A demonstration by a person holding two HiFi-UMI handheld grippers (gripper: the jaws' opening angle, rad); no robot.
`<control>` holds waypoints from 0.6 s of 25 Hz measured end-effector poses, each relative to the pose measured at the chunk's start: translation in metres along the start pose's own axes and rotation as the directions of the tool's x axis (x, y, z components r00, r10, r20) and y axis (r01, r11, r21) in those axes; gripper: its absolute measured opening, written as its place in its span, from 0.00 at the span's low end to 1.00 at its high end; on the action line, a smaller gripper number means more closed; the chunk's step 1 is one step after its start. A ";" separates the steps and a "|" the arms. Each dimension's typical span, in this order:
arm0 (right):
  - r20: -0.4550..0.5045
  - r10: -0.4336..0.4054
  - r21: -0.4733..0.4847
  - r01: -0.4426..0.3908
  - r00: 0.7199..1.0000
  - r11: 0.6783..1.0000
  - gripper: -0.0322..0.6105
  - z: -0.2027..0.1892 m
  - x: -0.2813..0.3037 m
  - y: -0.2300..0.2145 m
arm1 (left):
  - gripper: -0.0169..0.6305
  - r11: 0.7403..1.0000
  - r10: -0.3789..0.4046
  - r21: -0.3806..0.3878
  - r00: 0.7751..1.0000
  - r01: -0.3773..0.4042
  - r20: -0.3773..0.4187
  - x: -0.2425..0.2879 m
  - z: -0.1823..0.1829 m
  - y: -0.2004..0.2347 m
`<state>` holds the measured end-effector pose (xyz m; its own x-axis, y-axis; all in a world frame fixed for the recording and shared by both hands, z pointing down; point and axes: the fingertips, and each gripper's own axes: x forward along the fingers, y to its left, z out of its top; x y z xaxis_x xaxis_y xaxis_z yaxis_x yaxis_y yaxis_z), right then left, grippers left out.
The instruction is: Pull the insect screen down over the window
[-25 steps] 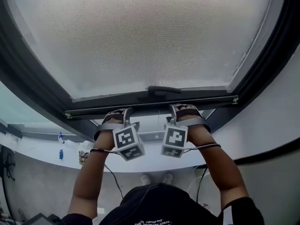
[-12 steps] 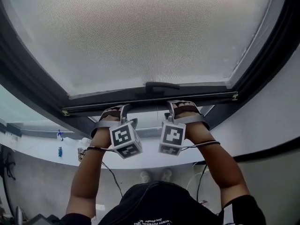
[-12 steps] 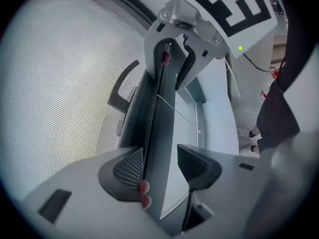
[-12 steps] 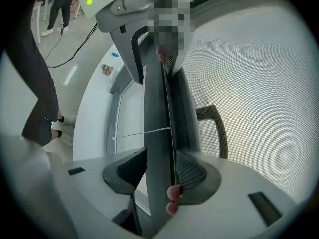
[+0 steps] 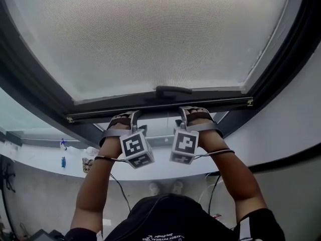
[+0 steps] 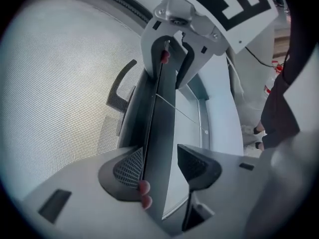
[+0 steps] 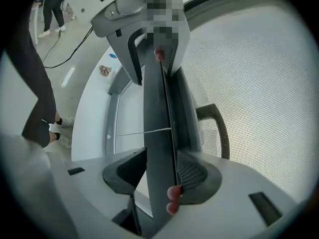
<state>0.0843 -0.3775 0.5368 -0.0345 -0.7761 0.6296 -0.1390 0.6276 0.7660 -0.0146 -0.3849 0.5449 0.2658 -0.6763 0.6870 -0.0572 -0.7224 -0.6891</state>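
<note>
The insect screen's grey mesh (image 5: 150, 34) fills the window frame (image 5: 30, 94) above me. Its dark bottom bar (image 5: 155, 104) carries a black handle (image 5: 173, 91) at mid-length. My left gripper (image 5: 123, 118) and right gripper (image 5: 193, 112) hold that bar from below, either side of the handle. In the left gripper view the bar (image 6: 159, 133) runs between the jaws of the left gripper (image 6: 159, 166), tight against the left pad, with the handle (image 6: 119, 91) beyond. The right gripper (image 7: 162, 171) clamps the bar (image 7: 158, 123) the same way, near the handle (image 7: 219, 128).
A white sill (image 5: 50, 159) curves below the frame, with small bottles (image 5: 63, 162) and clutter on it. A white wall (image 5: 291, 124) rises at the right. Cables and the person's shoes (image 5: 165, 187) show on the floor underneath.
The bar and both grippers sit slightly higher in the picture than a second ago. Both grips on the bar are unchanged.
</note>
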 end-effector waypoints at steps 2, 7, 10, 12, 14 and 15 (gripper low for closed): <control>0.003 -0.010 -0.001 0.010 1.000 1.000 0.34 0.000 0.000 -0.001 | 0.36 1.000 0.003 -0.013 1.000 -0.003 0.014 -0.002 0.005 0.003; 0.008 -0.026 0.012 0.026 1.000 1.000 0.34 -0.002 -0.001 -0.002 | 0.36 0.999 -0.014 -0.048 0.998 0.017 0.054 -0.005 0.012 0.004; -0.009 -0.027 -0.006 0.027 1.000 1.000 0.34 -0.002 0.004 -0.006 | 0.36 0.999 -0.017 -0.035 1.000 0.018 0.020 0.001 0.005 0.006; -0.014 -0.031 -0.023 0.030 0.999 0.999 0.29 0.000 0.008 -0.007 | 0.28 1.000 -0.003 -0.026 1.000 0.003 0.018 0.004 0.002 0.008; -0.011 -0.030 -0.025 0.030 0.999 0.999 0.28 -0.001 0.006 -0.007 | 0.28 1.000 0.000 -0.028 0.999 0.001 0.035 0.004 0.004 0.008; -0.009 -0.031 -0.024 0.031 0.999 0.999 0.28 -0.002 0.005 -0.008 | 0.28 0.999 -0.001 -0.032 0.999 0.002 0.042 0.002 0.005 0.009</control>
<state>0.0875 -0.3860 0.5344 -0.0208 -0.7946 0.6068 -0.1163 0.6047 0.7879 -0.0095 -0.3920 0.5395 0.3063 -0.6692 0.6770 -0.0878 -0.7280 -0.6799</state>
